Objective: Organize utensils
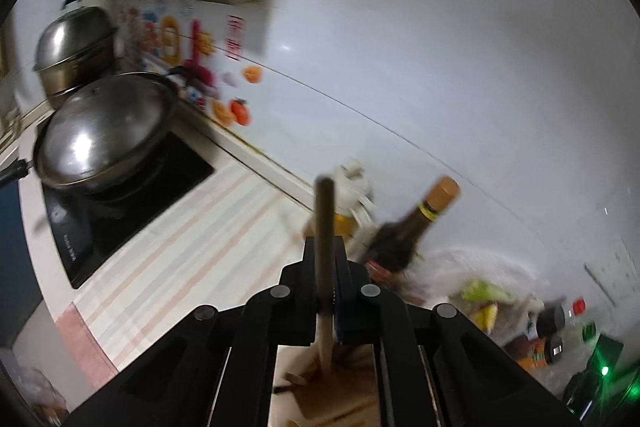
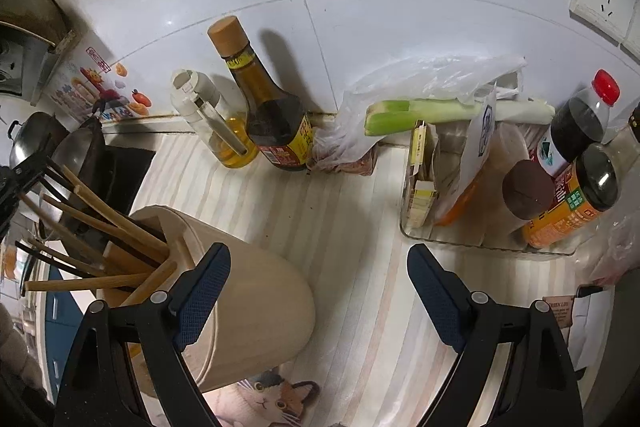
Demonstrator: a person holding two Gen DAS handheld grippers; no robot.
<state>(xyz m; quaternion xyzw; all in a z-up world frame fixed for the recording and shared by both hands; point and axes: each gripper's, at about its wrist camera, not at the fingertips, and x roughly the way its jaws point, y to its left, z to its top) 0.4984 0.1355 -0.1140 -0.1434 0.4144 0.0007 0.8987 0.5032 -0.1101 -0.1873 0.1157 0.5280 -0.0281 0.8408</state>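
My left gripper (image 1: 326, 247) is shut on a wooden chopstick (image 1: 325, 227) that stands upright between its jaws, dark tip up, lower end over wooden pieces below. In the right wrist view a beige utensil holder (image 2: 256, 291) stands on the striped counter with several wooden chopsticks (image 2: 104, 227) leaning out to the left. My right gripper (image 2: 318, 291) is open and empty, its left finger (image 2: 200, 295) in front of the holder's side. The left gripper (image 2: 20, 175) shows at the far left edge there.
A dark sauce bottle (image 2: 272, 107) and an oil dispenser (image 2: 216, 123) stand against the tiled wall. A clear tray (image 2: 480, 243) with jars, bottles and a leek (image 2: 440, 111) sits at the right. A lidded wok (image 1: 104, 135) and steamer pot (image 1: 74, 51) sit on the stove, left.
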